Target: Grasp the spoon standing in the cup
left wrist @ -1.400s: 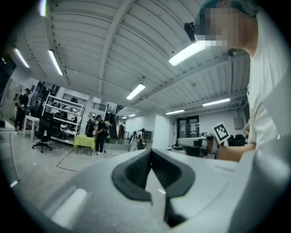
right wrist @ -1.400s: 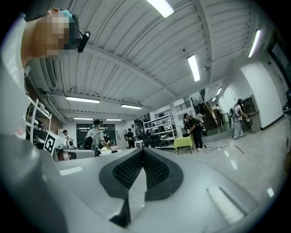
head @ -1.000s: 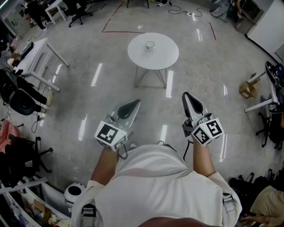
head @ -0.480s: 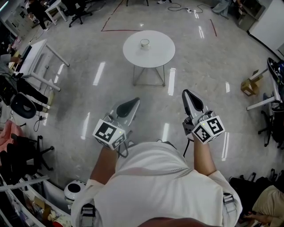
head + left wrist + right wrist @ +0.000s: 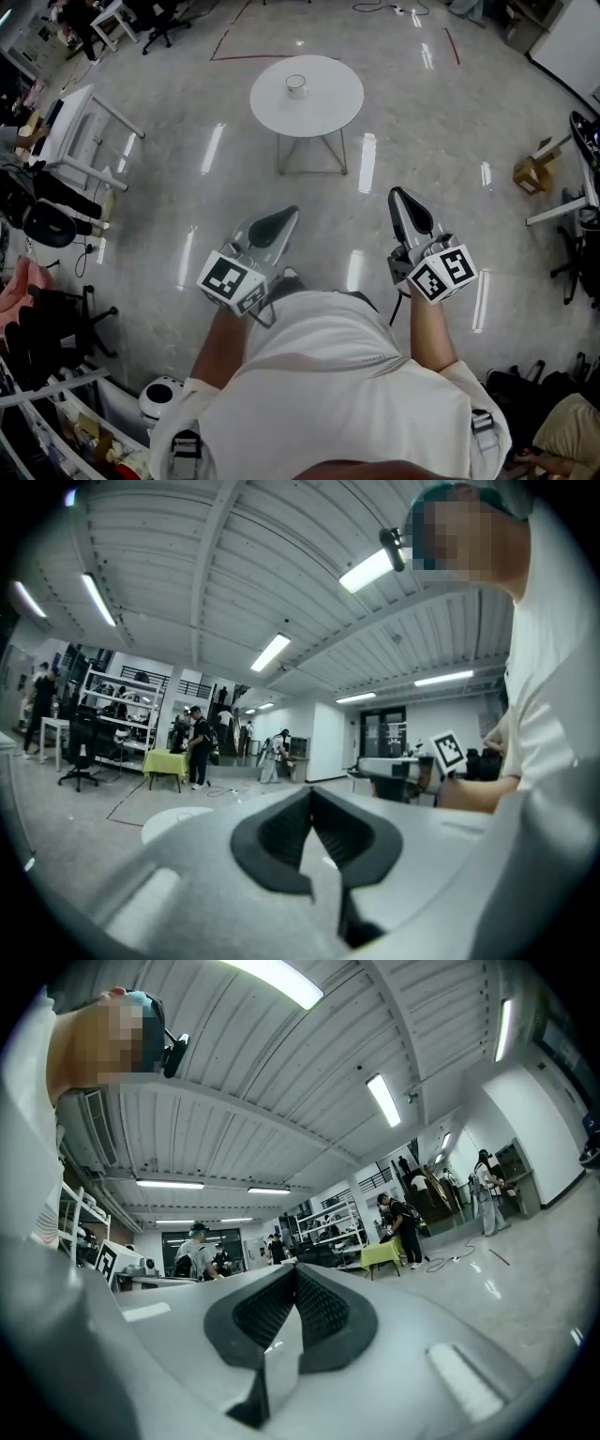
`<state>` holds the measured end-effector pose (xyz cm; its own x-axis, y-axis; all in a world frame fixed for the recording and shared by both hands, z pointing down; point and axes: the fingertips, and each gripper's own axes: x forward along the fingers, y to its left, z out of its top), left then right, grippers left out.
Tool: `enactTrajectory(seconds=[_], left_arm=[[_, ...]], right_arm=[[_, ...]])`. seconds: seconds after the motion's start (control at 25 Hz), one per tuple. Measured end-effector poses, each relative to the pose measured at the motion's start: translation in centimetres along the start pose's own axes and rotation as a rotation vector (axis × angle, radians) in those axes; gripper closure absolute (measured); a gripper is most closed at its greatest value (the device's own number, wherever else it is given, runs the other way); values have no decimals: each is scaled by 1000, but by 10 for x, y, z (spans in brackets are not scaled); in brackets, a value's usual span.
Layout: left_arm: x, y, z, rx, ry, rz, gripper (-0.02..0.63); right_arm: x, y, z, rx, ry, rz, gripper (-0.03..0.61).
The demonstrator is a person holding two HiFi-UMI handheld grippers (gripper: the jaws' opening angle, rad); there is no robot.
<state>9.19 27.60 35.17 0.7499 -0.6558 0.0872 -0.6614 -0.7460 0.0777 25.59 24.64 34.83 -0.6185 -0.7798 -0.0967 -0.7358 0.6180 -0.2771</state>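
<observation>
A small cup [image 5: 296, 84] stands on a round white table [image 5: 328, 101] far ahead on the floor. The spoon in it is too small to make out. My left gripper [image 5: 283, 220] and right gripper [image 5: 400, 199] are held out at waist height, well short of the table and pointing toward it. In the left gripper view the left gripper [image 5: 312, 795] has its jaws together with nothing between them, and the table's edge [image 5: 169, 821] shows low at the left. In the right gripper view the right gripper [image 5: 295, 1273] is likewise shut and empty.
A white desk [image 5: 80, 117] and black office chairs [image 5: 47, 220] line the left side. A cardboard box [image 5: 532, 173] and another desk edge [image 5: 561, 208] sit at the right. Red tape lines [image 5: 246, 56] mark the glossy floor beyond the table. People [image 5: 197, 747] stand far off.
The table with the cup has drifted left and up in the head view. Both grippers stay shut and hold about the same place in front of the body.
</observation>
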Motion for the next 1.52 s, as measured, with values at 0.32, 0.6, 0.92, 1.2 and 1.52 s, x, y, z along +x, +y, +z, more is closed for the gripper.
enactTrajectory(seconds=[0.32, 0.6, 0.92, 1.2, 1.52], left_arm=[[45, 54, -2, -14, -13, -17, 612], [65, 145, 5, -27, -42, -20, 612], [51, 271, 17, -54, -51, 3, 612], [55, 323, 14, -39, -46, -6, 612], [93, 373, 13, -90, -52, 17, 612]], right_arm=[[43, -43, -11, -11, 42, -53, 574], [136, -62, -8, -51, 68, -60, 574], [261, -44, -9, -105, 112, -60, 574], [326, -33, -33, -124, 187, -32, 574], [384, -80, -32, -130, 220, -29, 574]])
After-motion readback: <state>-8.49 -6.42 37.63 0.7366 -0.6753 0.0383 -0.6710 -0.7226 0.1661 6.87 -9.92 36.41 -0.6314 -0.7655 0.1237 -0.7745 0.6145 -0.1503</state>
